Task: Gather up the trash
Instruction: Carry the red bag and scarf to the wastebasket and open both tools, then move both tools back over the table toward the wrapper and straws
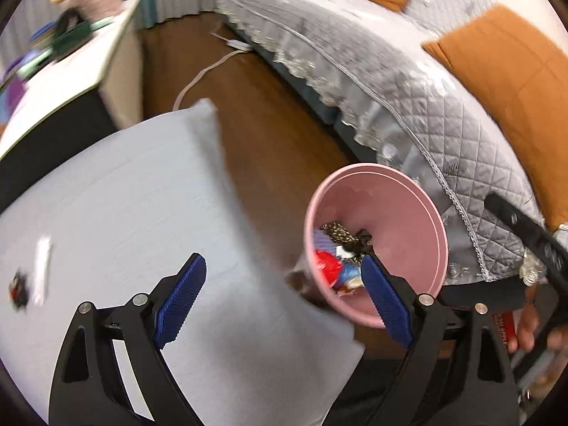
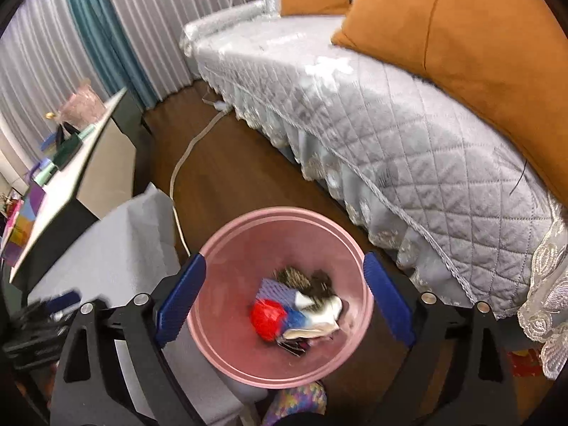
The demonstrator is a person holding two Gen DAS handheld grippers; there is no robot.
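My right gripper (image 2: 284,261) stands open right above the pink bin (image 2: 280,213), with nothing between its blue pads. Down in the bin lie a red wrapper (image 2: 268,317), a purple piece (image 2: 275,289), a white scrap (image 2: 319,314) and darker bits. My left gripper (image 1: 284,262) is open too and holds nothing, hanging over the edge of the pale grey tablecloth (image 1: 142,195) beside the pink bin (image 1: 376,174). A white strip (image 1: 42,269) and a small dark scrap (image 1: 19,287) lie on the cloth at the far left.
A sofa with a grey quilted cover (image 2: 408,135) and orange cushions (image 2: 461,28) runs along the right. A white cable (image 2: 181,163) trails over the wooden floor (image 1: 269,113). A white cabinet (image 1: 71,71) with bags stands at the left. A hand (image 1: 529,323) shows low right.
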